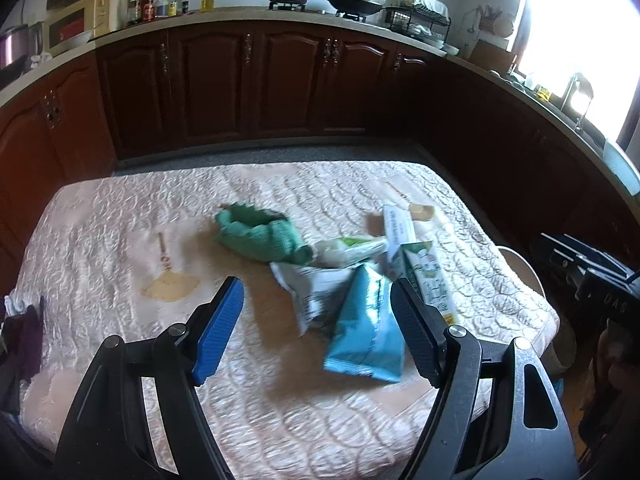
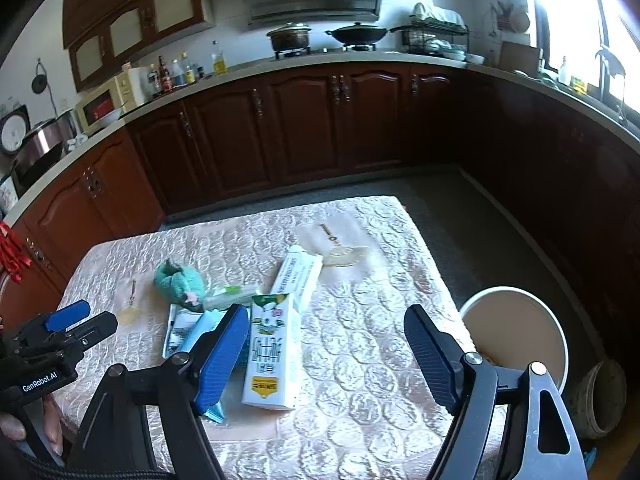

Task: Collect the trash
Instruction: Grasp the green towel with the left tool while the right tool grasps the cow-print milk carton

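A pile of trash lies on the pink quilted table (image 2: 380,280): a milk carton (image 2: 272,352), a long white box (image 2: 298,276), a blue snack bag (image 1: 366,332), a crumpled white wrapper (image 1: 316,292) and a clear green-white wrapper (image 1: 352,250). A green cloth (image 1: 260,236) sits beside them. My left gripper (image 1: 316,286) hovers open above the blue bag and white wrapper, touching neither. My right gripper (image 2: 327,312) stands open just right of the carton, nothing between its pads. In the right wrist view the left gripper (image 2: 84,320) shows at the left edge.
A white bucket (image 2: 516,332) stands on the floor off the table's right side, with a worn pot (image 2: 600,400) next to it. Dark wooden kitchen cabinets (image 2: 304,120) ring the table behind. A hand (image 2: 52,428) holds the left gripper at lower left.
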Demonstrator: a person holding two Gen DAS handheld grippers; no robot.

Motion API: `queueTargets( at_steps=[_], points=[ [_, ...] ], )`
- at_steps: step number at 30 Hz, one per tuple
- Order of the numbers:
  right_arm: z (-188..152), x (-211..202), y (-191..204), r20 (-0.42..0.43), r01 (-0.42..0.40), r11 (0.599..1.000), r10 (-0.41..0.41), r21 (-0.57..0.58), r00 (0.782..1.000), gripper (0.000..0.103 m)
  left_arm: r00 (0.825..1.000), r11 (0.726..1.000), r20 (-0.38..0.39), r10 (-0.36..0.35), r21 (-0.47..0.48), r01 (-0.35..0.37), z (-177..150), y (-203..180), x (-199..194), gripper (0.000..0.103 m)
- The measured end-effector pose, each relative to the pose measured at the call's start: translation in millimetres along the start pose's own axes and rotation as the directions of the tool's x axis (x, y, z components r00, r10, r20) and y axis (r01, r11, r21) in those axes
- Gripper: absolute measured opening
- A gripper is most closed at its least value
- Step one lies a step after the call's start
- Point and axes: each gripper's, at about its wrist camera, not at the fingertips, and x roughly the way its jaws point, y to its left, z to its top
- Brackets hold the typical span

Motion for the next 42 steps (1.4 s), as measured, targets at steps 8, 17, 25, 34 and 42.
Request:
queueTargets(
  at_steps=[8,17,25,34,42],
  points=[
    [-3,12,13,-0.027,-0.030,0.999,0.030,-0.017,0.999,0.082,0.999,0.998,-0.042,0.000,-0.060,-0.003,-1,33,13,0.078],
    [-11,47,18,-0.129,-0.060,0.998,0.057,-0.018,0.990,0.082,0.998,0.991,-0.065,0.001,-0.134,-0.010,19,55,57,0.078],
    [-14,82,16,-0.207,-0.072,0.997,0.069,-0.007,0.976,0.082,0.992,0.978,-0.125,0.028,-0.202,-0.053,48,63,112,0.078],
    [-16,117,23,-0.273,-0.105,0.994,0.102,0.003,0.957,0.082,0.974,0.926,-0.220,0.055,-0.354,-0.133,62,76,174,0.078],
    [-24,142,25,-0.323,-0.138,0.990,0.141,0.033,0.936,0.082,0.957,0.930,-0.281,0.078,-0.326,-0.172,55,69,193,0.084]
  ],
)
